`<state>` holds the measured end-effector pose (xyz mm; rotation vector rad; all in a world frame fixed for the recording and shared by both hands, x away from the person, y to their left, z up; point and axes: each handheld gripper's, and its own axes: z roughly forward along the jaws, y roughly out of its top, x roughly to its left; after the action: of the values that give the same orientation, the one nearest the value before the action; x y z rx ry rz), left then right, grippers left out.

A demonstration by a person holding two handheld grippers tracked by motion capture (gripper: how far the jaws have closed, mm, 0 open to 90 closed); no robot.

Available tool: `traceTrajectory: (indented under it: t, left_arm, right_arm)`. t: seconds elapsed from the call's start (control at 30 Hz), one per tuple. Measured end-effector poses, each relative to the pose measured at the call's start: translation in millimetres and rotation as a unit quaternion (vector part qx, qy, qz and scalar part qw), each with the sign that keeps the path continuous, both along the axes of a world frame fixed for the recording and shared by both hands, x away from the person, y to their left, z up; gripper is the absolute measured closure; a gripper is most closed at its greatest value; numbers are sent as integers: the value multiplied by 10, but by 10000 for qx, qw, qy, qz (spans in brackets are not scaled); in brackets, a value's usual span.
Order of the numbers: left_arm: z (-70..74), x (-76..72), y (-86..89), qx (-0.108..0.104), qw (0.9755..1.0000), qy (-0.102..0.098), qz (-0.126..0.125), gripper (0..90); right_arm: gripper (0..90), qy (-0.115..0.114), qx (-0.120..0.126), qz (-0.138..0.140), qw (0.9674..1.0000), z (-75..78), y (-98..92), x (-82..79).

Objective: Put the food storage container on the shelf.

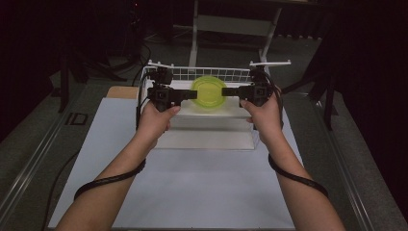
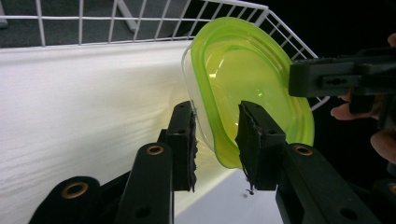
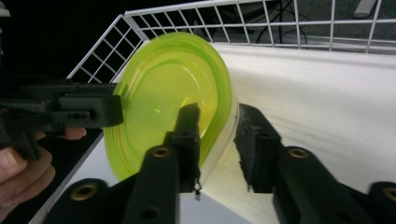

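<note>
Holding the green lidded container [image 1: 208,93] upright on its edge over the white wire rack [image 1: 192,73], your left gripper [image 1: 191,95] and right gripper [image 1: 227,91] each clench opposite rims; seating it in the rack likely remains, then releasing

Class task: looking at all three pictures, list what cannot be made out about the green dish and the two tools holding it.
- High view: green dish rims sit behind the left hand-held gripper and right hand-held gripper; grip too small to judge.
- Both gripper views: jaws straddle the rim; contact is unclear.
- Wire rack base: hidden.
</note>
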<state>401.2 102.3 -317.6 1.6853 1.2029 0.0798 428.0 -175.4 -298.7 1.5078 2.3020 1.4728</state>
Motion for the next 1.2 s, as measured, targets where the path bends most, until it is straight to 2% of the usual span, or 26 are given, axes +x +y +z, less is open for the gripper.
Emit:
traceTrajectory:
  t: [0.1,0.23,0.27,0.3,0.33,0.4,0.43,0.5,0.57,0.7,0.73,0.77,0.8,0.83,0.87,0.93,0.97,1.03,1.07,1.13,1.17,1.2]
  left_arm:
    - [-20,21,7,-18,9999,50,87,627]
    - [-20,23,6,83,9998,-32,150,567]
    - [-14,24,15,93,9997,-68,223,567]
    - [-4,19,23,58,9996,-100,243,520]
    - [10,11,28,11,9996,-164,216,519]
    - [47,-10,27,110,9991,-335,215,481]
    - [61,-20,32,111,9990,-357,247,467]
    - [80,-39,56,65,9989,-371,269,467]
    - [100,-83,75,69,9983,-514,270,466]
    - [121,-157,111,73,9975,-649,258,450]
    - [127,-192,120,44,9969,-744,253,437]
    - [134,-225,127,16,9966,-789,229,425]
    - [142,-298,140,-117,9957,-916,86,427]
    - [142,-298,140,-117,9957,-916,86,434]
    - [144,-380,139,-144,9949,-1002,-36,434]
    - [142,-425,134,-134,9945,-1039,-54,433]
    - [126,-513,144,-260,9930,-1142,-154,431]
    - [109,-598,137,-143,9916,-1275,-154,411]
    - [93,-645,140,-175,9902,-1376,-173,407]
    - [58,-739,136,-110,9869,-1601,-154,402]
    - [58,-739,136,-110,9869,-1601,-154,400]
    - [16,-819,140,-206,9852,-1688,-207,385]
  right_arm:
    - [627,11,-39,-23,10000,-1,21,44]
    - [584,27,-53,-35,10000,-9,37,98]
    - [576,4,-45,-42,10000,-9,35,114]
    - [570,-36,-35,-115,9999,-10,21,135]
    - [560,-99,-39,-145,9998,-1,10,132]
    - [540,-166,38,-92,9998,18,-17,123]
    - [537,-228,23,-123,9997,31,-34,110]
    - [531,-377,60,-104,9992,68,-66,68]
    - [526,-467,34,-41,9989,111,-86,15]
    - [519,-564,119,63,9983,161,-112,-94]
    - [516,-635,139,132,9978,169,-121,-180]
    - [515,-656,186,163,9975,164,-126,-222]
    - [517,-668,238,200,9973,156,-132,-268]
    - [517,-668,238,200,9973,156,-132,-268]
    - [521,-739,256,271,9966,132,-137,-359]
    - [535,-764,276,329,9961,111,-142,-406]
    - [566,-813,301,416,9954,61,-143,-490]
    - [606,-872,238,513,9946,-4,-129,-564]
    - [695,-862,162,551,9946,-43,-114,-596]
    - [769,-901,42,652,9938,-124,-71,-655]
    - [830,-903,-150,700,9933,-184,-24,-687]
    - [859,-952,-243,717,9926,-233,16,-712]
